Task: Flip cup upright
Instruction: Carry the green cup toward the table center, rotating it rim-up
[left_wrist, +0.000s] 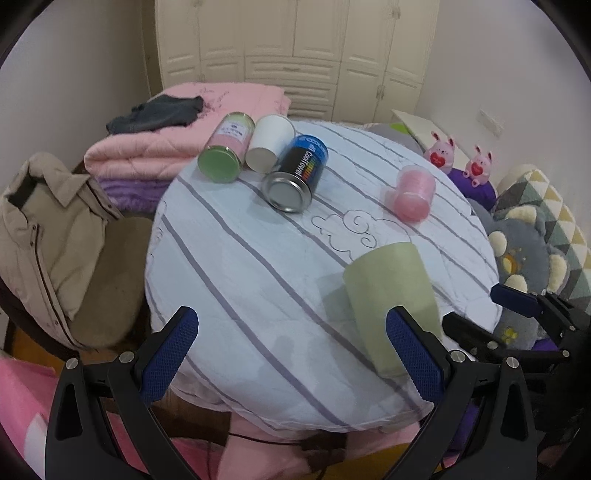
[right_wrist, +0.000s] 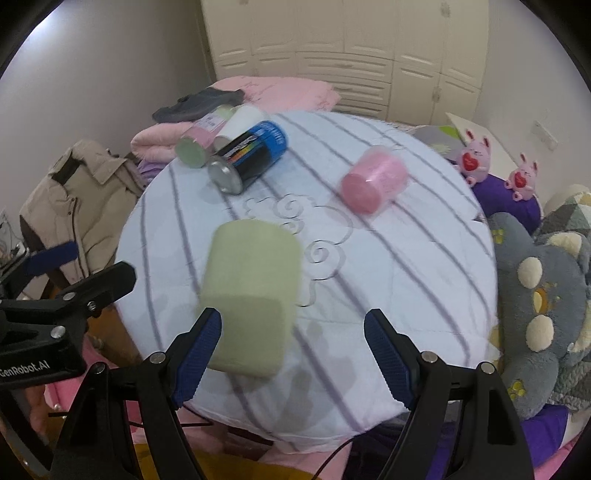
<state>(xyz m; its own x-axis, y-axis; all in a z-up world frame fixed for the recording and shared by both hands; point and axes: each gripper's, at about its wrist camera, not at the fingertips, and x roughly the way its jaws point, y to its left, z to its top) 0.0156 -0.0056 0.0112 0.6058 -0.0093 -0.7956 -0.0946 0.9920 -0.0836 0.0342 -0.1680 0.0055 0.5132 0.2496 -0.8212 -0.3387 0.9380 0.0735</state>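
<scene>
Home bedroom. Cream panelled wardrobe (left_wrist: 295, 55) along back wall; folded pink quilt (left_wrist: 155, 144) stacked beside round surface (left_wrist: 258, 266) draped in striped bedding fabric; beige jacket (left_wrist: 44, 236) over chair; plush toys (right_wrist: 476, 158) and grey cushion (right_wrist: 539, 302) heaped at right.

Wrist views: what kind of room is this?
Most likely a bedroom at home. A cream wardrobe fills the back wall, folded pink quilts are stacked beside the round table, and plush toys are piled on the right. No lab or kitchen fittings show.
</scene>
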